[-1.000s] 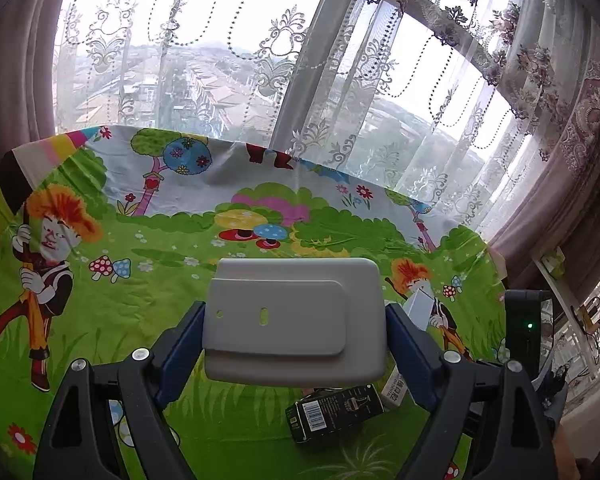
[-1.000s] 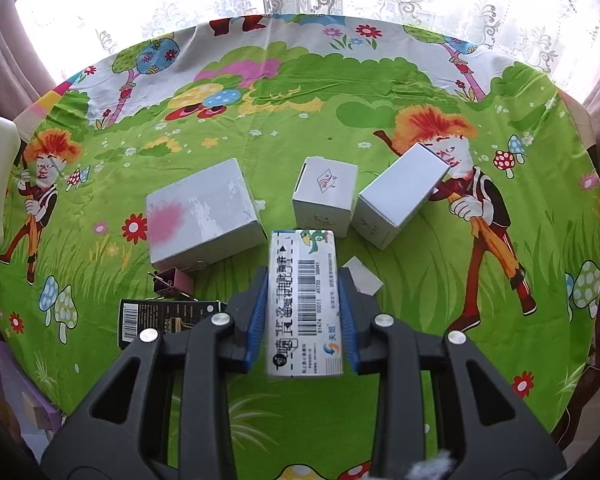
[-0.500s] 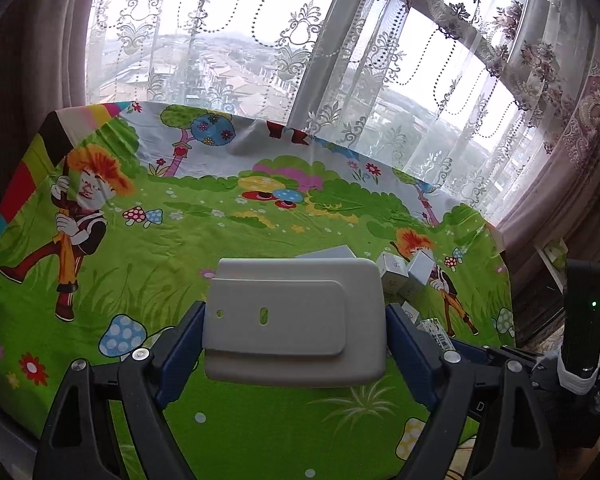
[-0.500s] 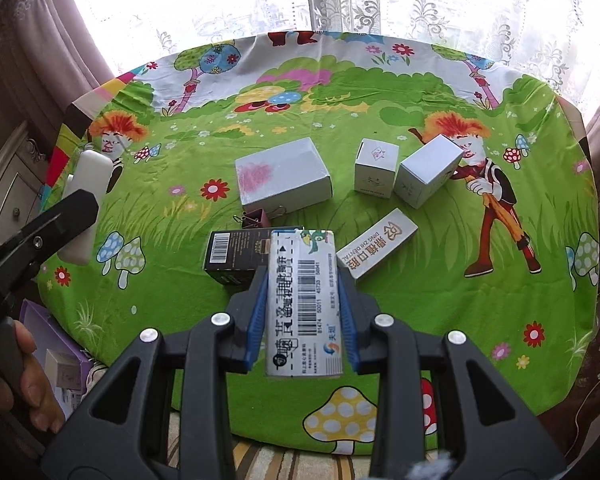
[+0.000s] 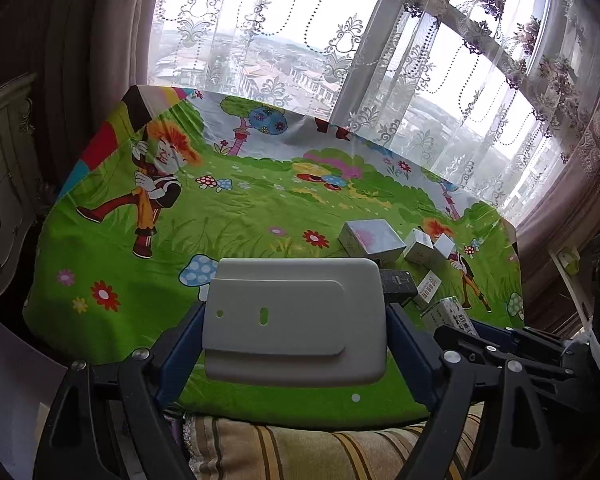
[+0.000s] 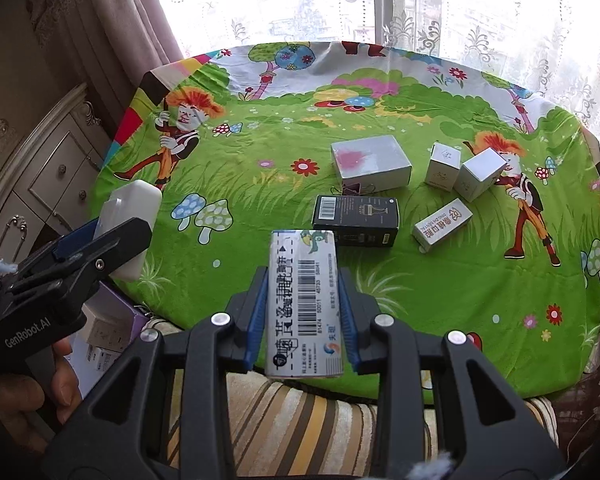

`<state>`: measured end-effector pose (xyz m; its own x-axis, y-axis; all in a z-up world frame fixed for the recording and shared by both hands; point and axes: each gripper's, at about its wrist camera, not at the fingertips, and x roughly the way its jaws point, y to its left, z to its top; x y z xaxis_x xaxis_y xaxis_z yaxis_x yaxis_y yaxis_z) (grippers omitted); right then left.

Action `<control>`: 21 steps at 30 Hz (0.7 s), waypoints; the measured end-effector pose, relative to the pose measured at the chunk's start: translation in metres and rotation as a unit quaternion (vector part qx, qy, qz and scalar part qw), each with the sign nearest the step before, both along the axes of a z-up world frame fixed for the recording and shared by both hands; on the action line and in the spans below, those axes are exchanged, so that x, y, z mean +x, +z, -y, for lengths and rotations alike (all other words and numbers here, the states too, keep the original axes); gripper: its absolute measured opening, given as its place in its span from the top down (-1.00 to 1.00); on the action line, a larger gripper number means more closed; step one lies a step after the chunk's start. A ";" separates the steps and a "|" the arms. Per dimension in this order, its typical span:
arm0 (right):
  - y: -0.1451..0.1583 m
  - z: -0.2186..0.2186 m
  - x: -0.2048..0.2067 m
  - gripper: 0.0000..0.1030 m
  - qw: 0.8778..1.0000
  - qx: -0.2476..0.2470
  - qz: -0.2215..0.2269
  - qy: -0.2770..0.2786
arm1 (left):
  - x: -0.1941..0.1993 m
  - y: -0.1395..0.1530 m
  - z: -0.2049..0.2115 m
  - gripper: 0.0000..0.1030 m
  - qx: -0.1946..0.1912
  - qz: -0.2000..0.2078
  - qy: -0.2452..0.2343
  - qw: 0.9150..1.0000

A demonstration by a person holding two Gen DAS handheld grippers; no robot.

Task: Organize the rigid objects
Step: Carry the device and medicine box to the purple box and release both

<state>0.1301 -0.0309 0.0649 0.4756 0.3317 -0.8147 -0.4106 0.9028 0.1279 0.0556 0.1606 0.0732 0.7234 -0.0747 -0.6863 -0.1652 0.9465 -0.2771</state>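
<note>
My left gripper [image 5: 294, 326] is shut on a wide grey plastic case [image 5: 296, 320], held above the near edge of the green cartoon cloth [image 5: 240, 220]. That same grey case [image 6: 128, 224] shows at the left in the right wrist view. My right gripper [image 6: 302, 308] is shut on a narrow white barcoded box [image 6: 305, 304], also over the near edge. On the cloth lie a black box [image 6: 356, 220], a large grey box with a pink blot [image 6: 370, 162], two small white boxes [image 6: 442, 164] [image 6: 482, 174] and a flat white box with red print [image 6: 442, 226].
A striped cushion [image 6: 300, 420] lies under the cloth's near edge. A white drawer cabinet [image 6: 48, 168] stands at the left. A purple bin with small boxes [image 6: 108, 328] sits low at the left. Lace curtains [image 5: 380, 60] and a window stand behind the table. A person's hand [image 6: 60, 380] grips the left tool.
Both grippers have pulled back from the table centre toward its near edge and to the left, each keeping its box. The boxes on the cloth now look smaller and farther away.
</note>
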 end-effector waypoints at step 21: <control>0.005 -0.114 -0.109 0.28 0.985 -0.006 0.007 0.172 | -0.137 -0.013 -0.125 -0.69 0.025 -0.033 0.152 0.988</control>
